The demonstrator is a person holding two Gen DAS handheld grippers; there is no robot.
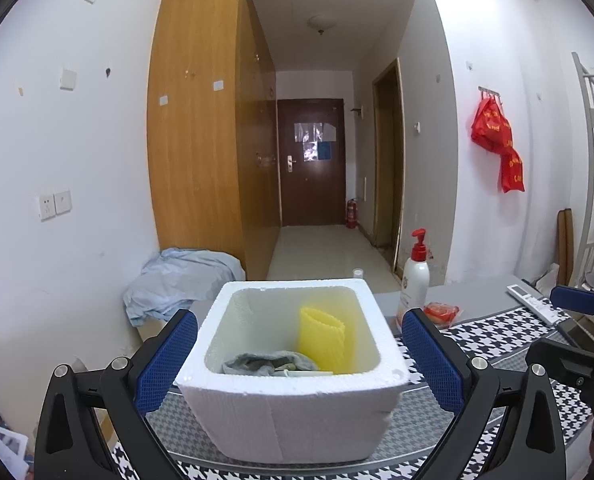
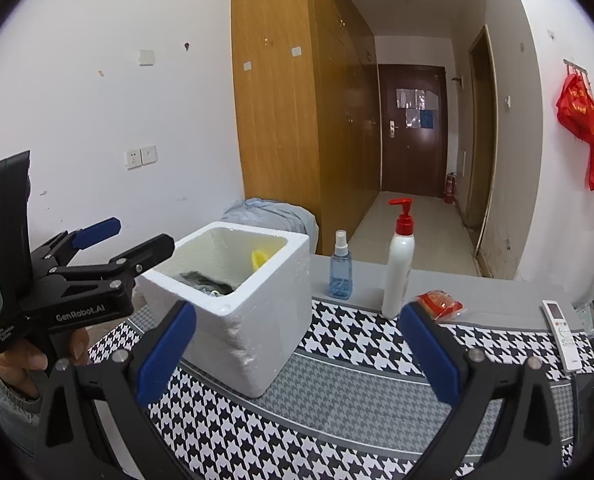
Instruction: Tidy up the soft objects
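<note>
Foam is the weak point here: the white polystyrene box (image 1: pixel 293 392) sits on the houndstooth-covered surface (image 2: pixel 337 396), and your left gripper (image 1: pixel 297 364) has its jaws spread wide, one on each side of the box and neither touching it. Inside the box a yellow ribbed foam sleeve (image 1: pixel 322 340) stands against the far wall, with a grey crumpled cloth (image 1: pixel 265 362) lying at its foot, so those soft items look already stowed.

Your right gripper (image 2: pixel 297 354) also has its jaws spread and holds nothing; it hovers over the surface to the right of the box. Right of the box stand a small blue spray bottle (image 2: pixel 340 270) and a white pump bottle (image 2: pixel 398 276), with a red packet (image 2: pixel 441 304) beyond them and a white remote (image 2: pixel 562 334) farther right still.

If you close the left jaws on the box walls, I judge the foam could crumble or dent, and a light box may skid or tip and spill its contents. Swinging the right gripper toward the red packet risks knocking over the tall pump bottle, which stands just beside it.
</note>
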